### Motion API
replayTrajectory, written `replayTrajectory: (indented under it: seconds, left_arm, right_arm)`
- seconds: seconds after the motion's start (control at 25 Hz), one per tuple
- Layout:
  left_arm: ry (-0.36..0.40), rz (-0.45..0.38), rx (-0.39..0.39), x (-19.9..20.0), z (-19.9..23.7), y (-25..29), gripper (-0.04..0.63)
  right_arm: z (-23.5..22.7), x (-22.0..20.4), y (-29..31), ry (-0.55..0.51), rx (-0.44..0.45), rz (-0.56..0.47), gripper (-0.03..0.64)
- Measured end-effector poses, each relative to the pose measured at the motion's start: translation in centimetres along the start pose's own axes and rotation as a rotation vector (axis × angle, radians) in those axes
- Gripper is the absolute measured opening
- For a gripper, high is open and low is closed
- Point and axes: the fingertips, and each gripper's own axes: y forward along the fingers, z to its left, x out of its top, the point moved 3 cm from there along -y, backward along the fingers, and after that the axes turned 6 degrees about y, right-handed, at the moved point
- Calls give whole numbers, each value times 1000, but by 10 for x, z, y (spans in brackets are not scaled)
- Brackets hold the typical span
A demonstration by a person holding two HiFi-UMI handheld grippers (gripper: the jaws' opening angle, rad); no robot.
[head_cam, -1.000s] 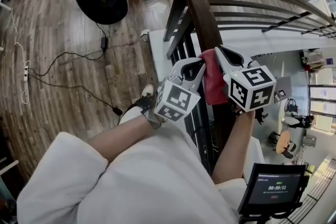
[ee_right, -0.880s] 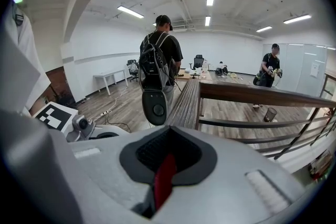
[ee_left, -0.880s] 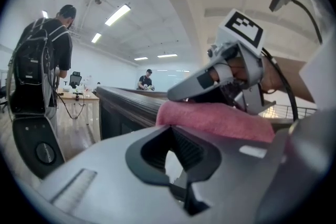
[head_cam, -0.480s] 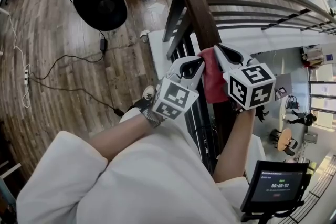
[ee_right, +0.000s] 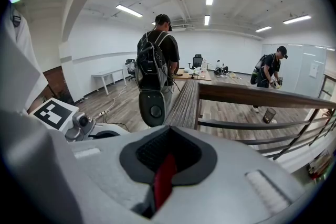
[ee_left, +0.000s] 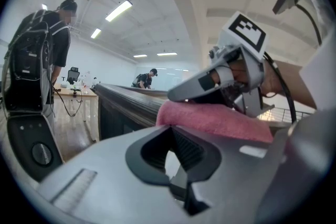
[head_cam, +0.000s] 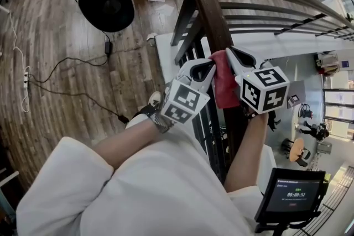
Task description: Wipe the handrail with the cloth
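A dark wooden handrail [head_cam: 213,14] runs up the middle of the head view and bends right. A red cloth [head_cam: 224,85] is draped over it between my two grippers. My right gripper [head_cam: 231,53] sits on the rail's right side, shut on the cloth; a red strip of cloth [ee_right: 165,183] shows between its jaws in the right gripper view. My left gripper [head_cam: 210,66] is shut, its tip against the cloth's left edge, with no cloth visible inside its jaws. In the left gripper view the pink cloth [ee_left: 220,120] lies on the handrail [ee_left: 131,99] just past my left gripper [ee_left: 173,128].
Dark balusters [head_cam: 207,130] drop below the rail, with a lower floor visible to the right. A black round stand [head_cam: 106,8] and cables [head_cam: 72,91] lie on the wood floor at left. A small screen [head_cam: 290,193] sits bottom right. A person with a backpack [ee_right: 157,60] stands by the rail's far end.
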Motion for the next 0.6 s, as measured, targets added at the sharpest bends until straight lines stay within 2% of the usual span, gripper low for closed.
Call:
replayTrajectory:
  seconds: [0.6]
  left_arm:
    - [-7, 3, -23, 8, 10, 9, 5]
  right_arm:
    - [-10, 11, 5, 10, -7, 3, 4]
